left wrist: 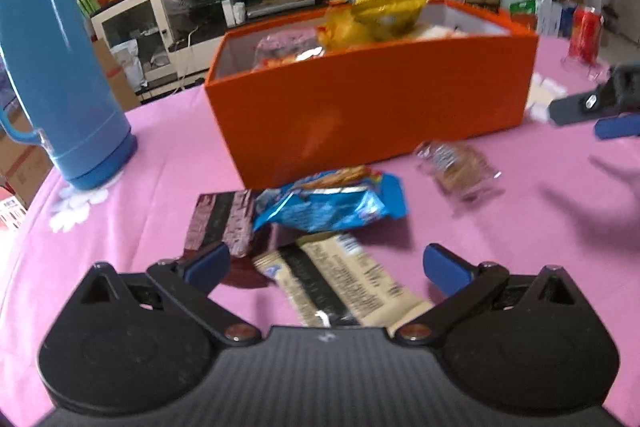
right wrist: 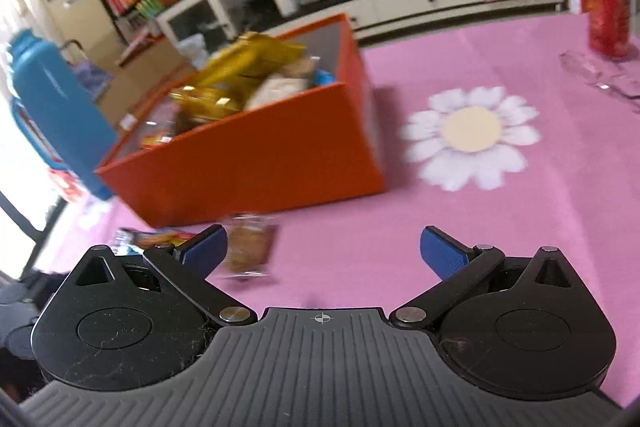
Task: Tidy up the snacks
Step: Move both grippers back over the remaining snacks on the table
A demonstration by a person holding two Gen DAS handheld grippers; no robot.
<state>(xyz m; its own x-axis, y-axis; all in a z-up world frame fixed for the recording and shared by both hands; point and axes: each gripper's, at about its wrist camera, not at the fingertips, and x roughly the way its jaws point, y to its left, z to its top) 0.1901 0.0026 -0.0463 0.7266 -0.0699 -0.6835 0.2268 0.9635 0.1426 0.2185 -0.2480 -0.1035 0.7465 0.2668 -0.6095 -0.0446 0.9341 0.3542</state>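
From the left wrist, the left gripper (left wrist: 327,263) hangs with jaws spread wide and empty above a cream snack bar (left wrist: 340,279) lying on the pink-clothed bench (left wrist: 520,227). Four loose snacks lie in front of one orange box (left wrist: 372,107): that cream bar, one dark pink-edged wafer pack (left wrist: 222,221), one blue packet (left wrist: 332,203) and one clear-wrapped brown biscuit pack (left wrist: 458,167). The box already holds several snacks, a gold bag (left wrist: 384,9) on top. One blue flask (left wrist: 56,67) stands left, one red can (left wrist: 585,31) far right. From the right wrist, the right gripper (right wrist: 323,253) also has wide, empty jaws, the biscuit pack (right wrist: 250,247) just beside its left finger; one daisy print (right wrist: 472,137) shows beside the box (right wrist: 248,163).
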